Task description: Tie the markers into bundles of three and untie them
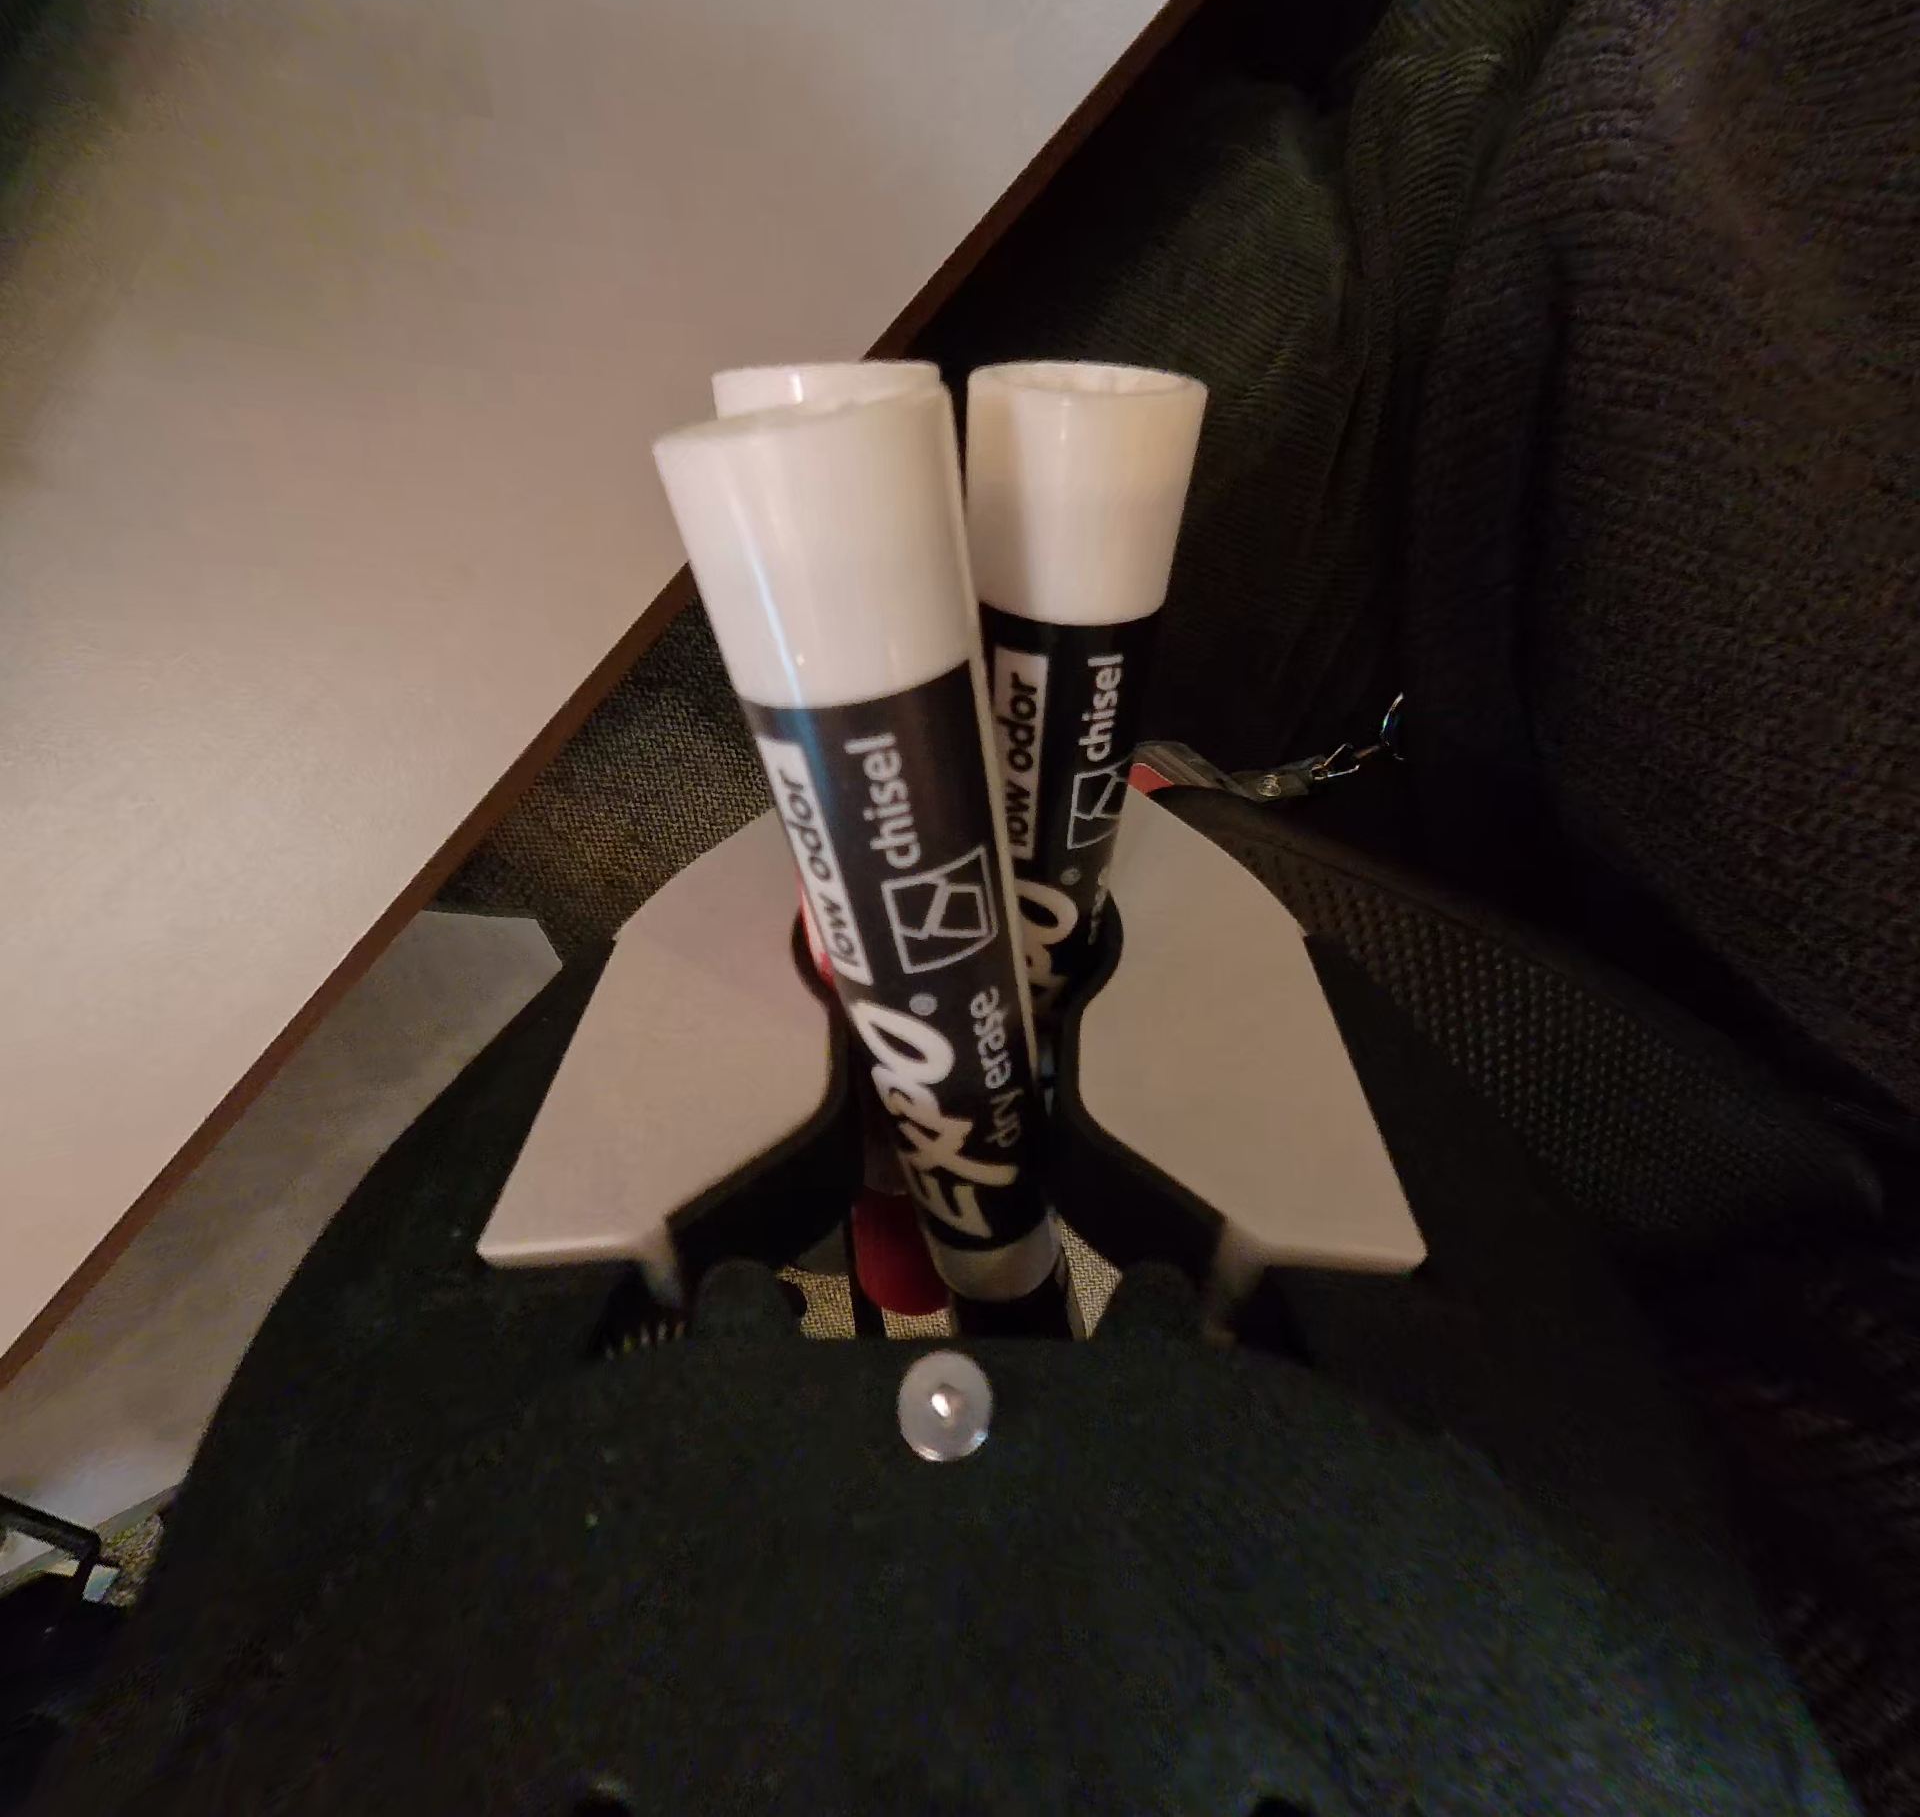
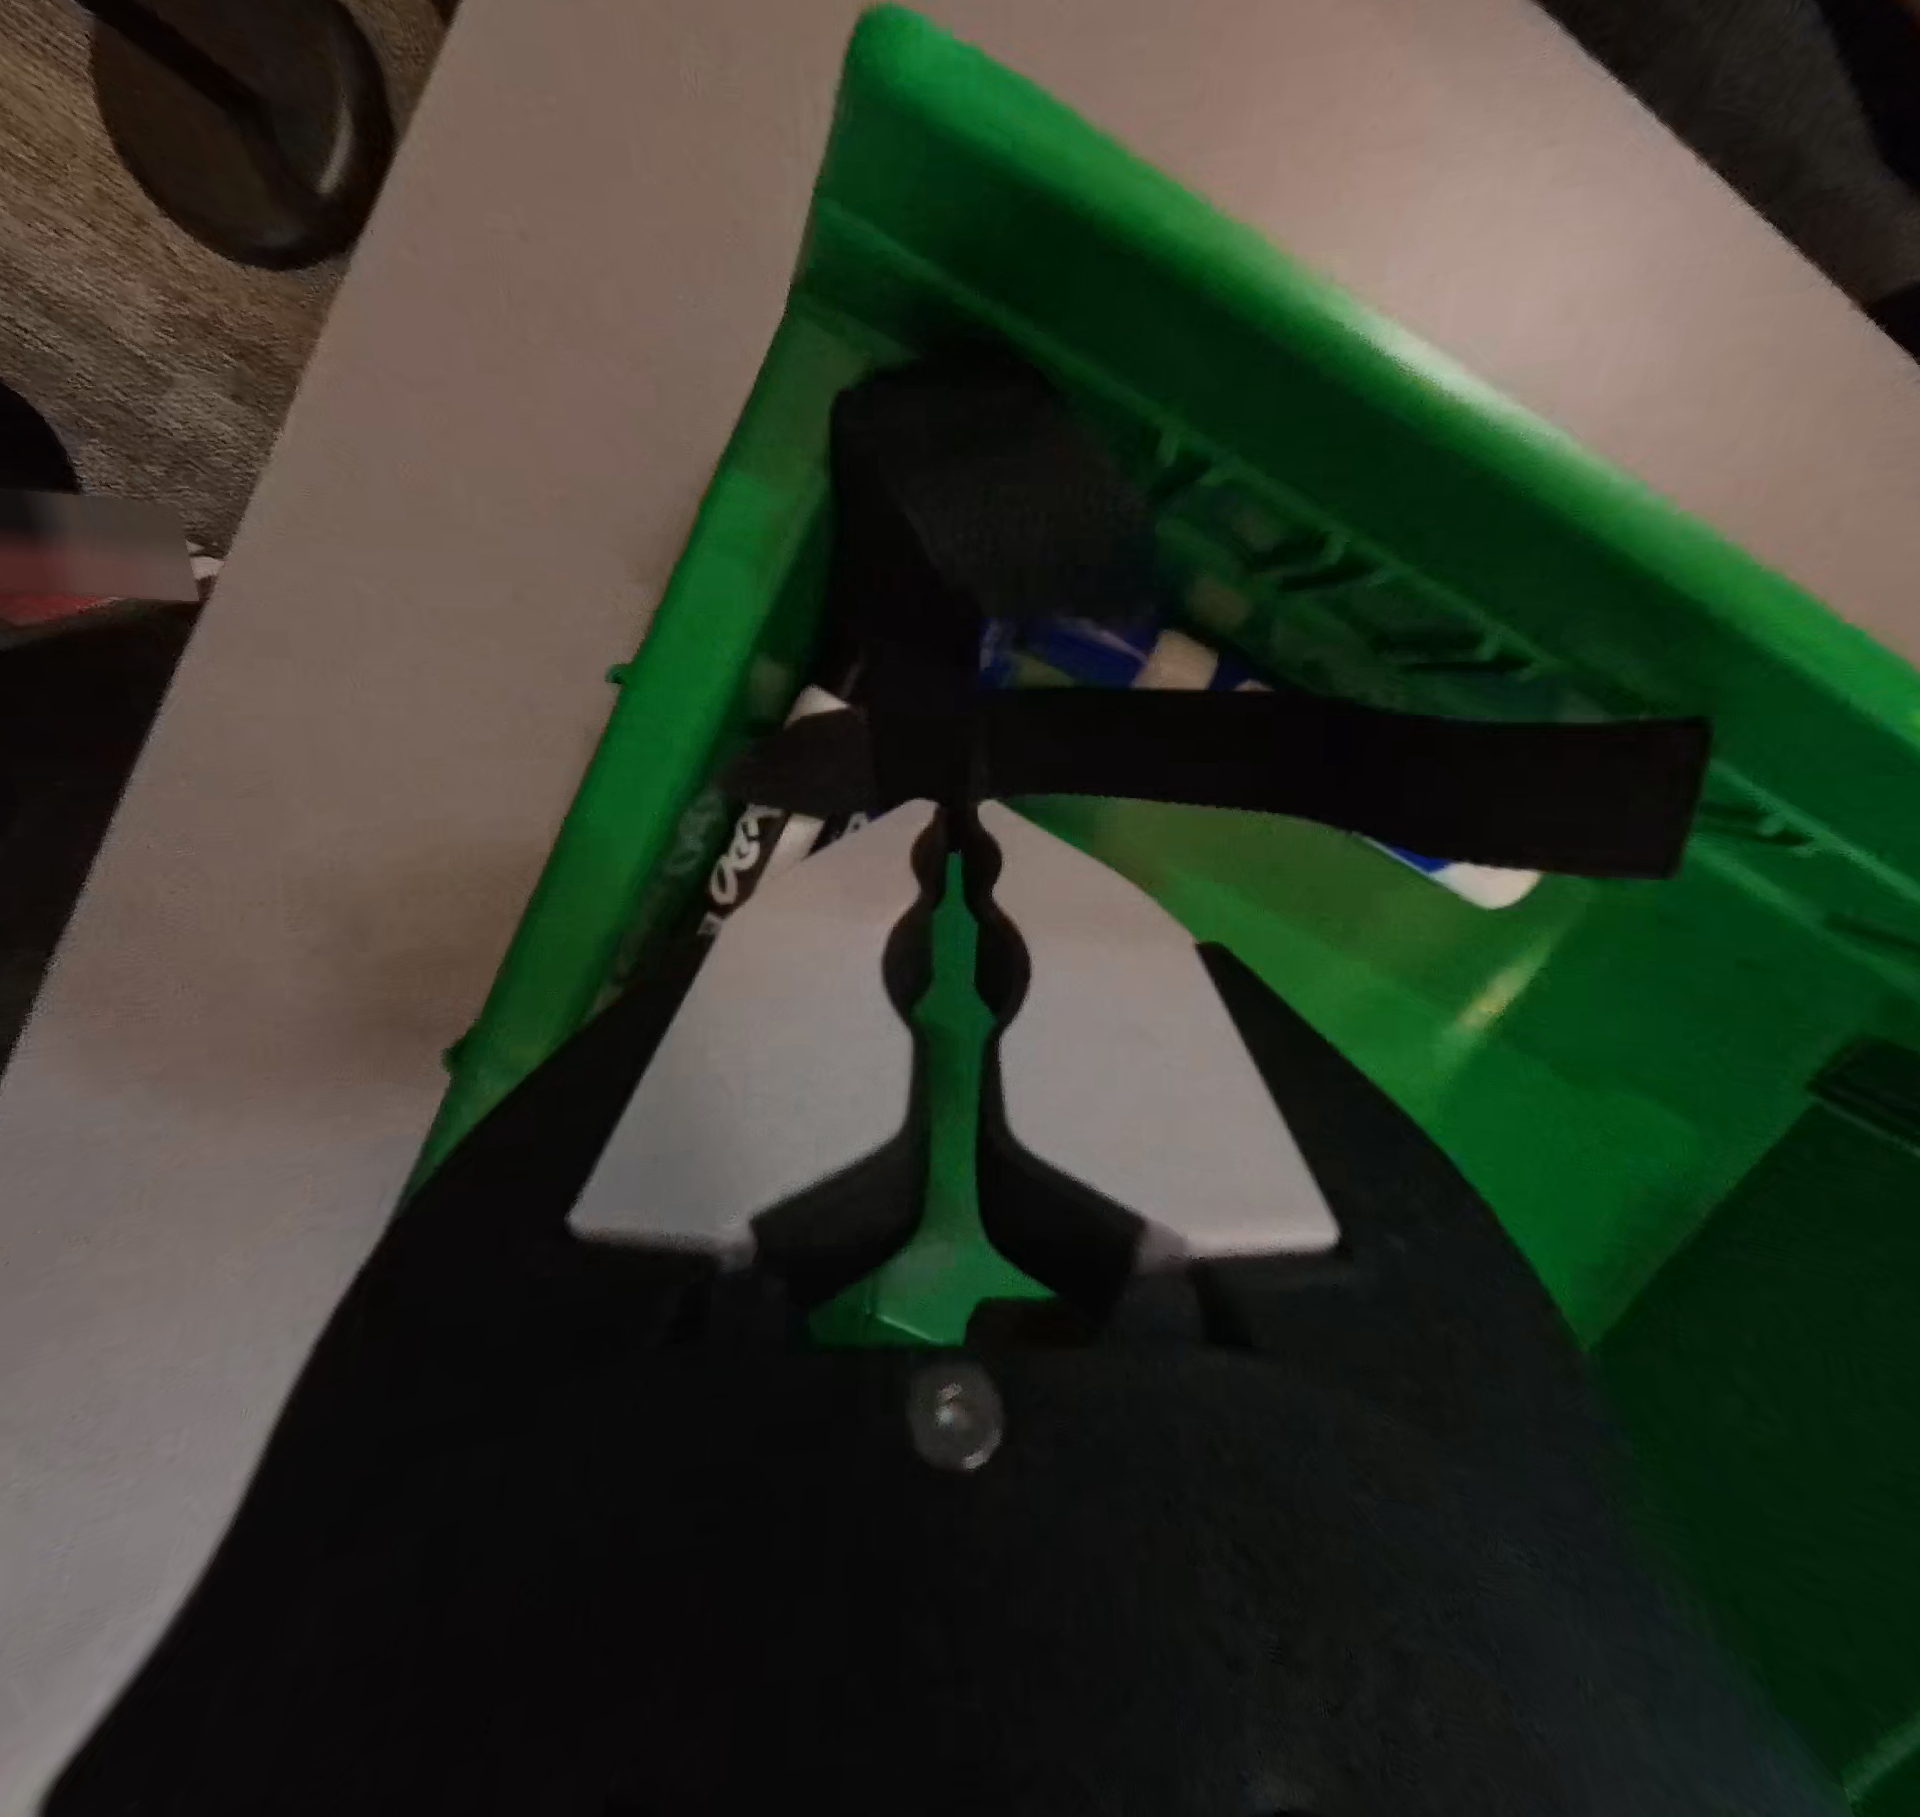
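Markers (image 1: 894, 832), a bundle of at least three with black barrels and white ends, stand clamped in the left tool (image 1: 951, 946), its two pale-faced fingers (image 1: 707, 1040) pressed in narrow around the barrels. Their long axes run along the tool's own line, the white ends pointing away from the camera and fanning slightly apart at the far end; a red marker part (image 1: 899, 1258) shows low in the bundle near the tool's base. Behind them the white worktop (image 1: 416, 313) fills the upper left, its dark edge running diagonally, and the bundle is held off that edge over a dark knitted fabric (image 1: 1558, 417) on the right.

In the right wrist view, the right tool (image 2: 961, 822) is drawn nearly shut, pinching a black strap (image 2: 1299, 791) whose free end stretches right across a green plastic bin (image 2: 1299, 365). The bin sits on the white worktop (image 2: 364, 728) with one corner pointing to the far edge. More markers (image 2: 800, 811) lie inside, partly hidden and blurred.
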The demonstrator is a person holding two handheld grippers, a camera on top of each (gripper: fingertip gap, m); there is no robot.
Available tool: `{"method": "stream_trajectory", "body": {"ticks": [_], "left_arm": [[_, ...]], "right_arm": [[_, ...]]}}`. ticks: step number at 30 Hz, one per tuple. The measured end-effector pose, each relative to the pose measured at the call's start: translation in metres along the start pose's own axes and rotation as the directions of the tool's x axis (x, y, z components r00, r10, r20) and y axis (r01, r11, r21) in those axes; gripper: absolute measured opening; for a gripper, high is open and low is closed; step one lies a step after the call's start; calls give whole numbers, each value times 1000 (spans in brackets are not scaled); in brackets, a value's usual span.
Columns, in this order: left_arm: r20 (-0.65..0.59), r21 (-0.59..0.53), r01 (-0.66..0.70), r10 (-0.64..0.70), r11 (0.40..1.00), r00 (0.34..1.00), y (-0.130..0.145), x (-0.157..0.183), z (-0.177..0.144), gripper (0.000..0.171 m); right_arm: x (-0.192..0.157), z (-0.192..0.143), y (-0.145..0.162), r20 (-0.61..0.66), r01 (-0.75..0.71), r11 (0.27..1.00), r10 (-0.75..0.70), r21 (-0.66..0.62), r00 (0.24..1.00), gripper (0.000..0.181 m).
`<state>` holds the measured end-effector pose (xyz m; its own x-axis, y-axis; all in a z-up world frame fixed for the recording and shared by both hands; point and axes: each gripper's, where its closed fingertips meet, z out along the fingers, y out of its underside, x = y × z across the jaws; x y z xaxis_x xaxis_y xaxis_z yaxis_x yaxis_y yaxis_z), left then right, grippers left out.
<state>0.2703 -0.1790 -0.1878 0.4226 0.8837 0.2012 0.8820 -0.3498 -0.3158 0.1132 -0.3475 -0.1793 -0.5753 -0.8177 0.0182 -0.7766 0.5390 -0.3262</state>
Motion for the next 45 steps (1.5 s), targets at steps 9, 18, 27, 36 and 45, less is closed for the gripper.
{"method": "stream_trajectory", "body": {"ticks": [9,18,27,36,45], "left_arm": [[3,4,0,0,1000,1000,1,0,-1,43],[-1,-9,1,-1,1000,1000,1,0,1,43],[-3,-11,0,0,1000,1000,2,0,1,43],[4,-8,3,-3,1000,1000,3,0,-2,43],[-1,-16,8,-8,1000,1000,5,-1,0,43]], "right_arm": [[33,-17,21,-163,-106,994,98,-41,982,2],[56,-38,59,-362,-106,941,-19,-323,932,2],[38,-23,49,-422,208,842,-445,-498,790,2],[-14,-11,22,107,-308,942,322,-130,941,2],[-5,-17,26,135,-372,926,378,-68,916,4]]}}
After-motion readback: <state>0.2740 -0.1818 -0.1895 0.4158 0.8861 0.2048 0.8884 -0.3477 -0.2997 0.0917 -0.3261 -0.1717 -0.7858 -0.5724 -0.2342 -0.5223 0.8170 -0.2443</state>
